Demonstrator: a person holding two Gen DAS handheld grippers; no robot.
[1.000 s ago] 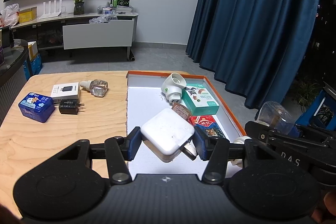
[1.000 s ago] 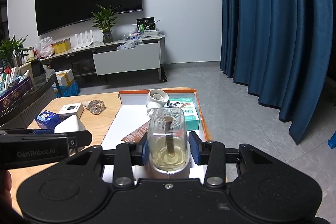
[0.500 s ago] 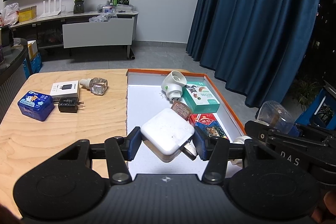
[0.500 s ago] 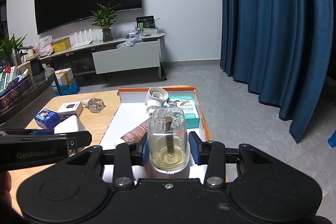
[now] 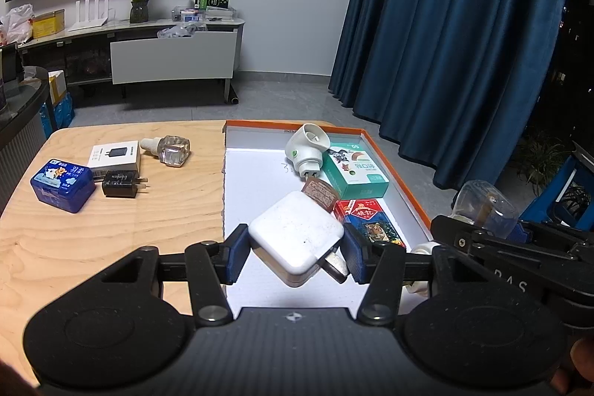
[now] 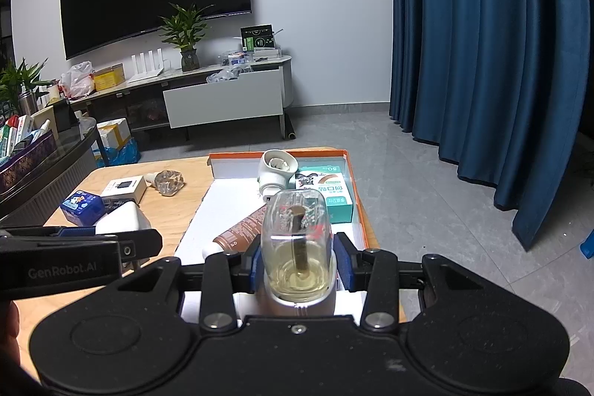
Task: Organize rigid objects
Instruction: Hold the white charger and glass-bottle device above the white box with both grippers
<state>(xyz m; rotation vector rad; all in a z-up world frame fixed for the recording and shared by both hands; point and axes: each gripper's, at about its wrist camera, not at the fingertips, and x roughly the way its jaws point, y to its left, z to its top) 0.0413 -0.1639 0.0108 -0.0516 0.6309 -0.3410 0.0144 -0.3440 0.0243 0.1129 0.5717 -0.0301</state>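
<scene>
My left gripper [image 5: 295, 253] is shut on a white power adapter [image 5: 297, 237] and holds it above the near part of the orange-rimmed white tray [image 5: 260, 188]. My right gripper [image 6: 297, 266] is shut on a clear refill bottle [image 6: 297, 244] with yellowish liquid and a wick, above the tray's near right side. The bottle also shows in the left wrist view [image 5: 484, 203]. In the tray lie a white plug-in heater [image 5: 306, 151], a green box [image 5: 354, 173], a red card box [image 5: 367, 221] and a brown tube [image 6: 241, 229].
On the wooden table [image 5: 111, 229] left of the tray lie a blue tin [image 5: 61, 184], a white box [image 5: 115, 156], a black charger [image 5: 120, 184] and a clear bottle [image 5: 169, 151]. Blue curtains [image 5: 445, 43] hang to the right.
Both grippers hold their objects as before. The view has shifted very slightly; the tray and table objects look marginally nearer in the right wrist view.
</scene>
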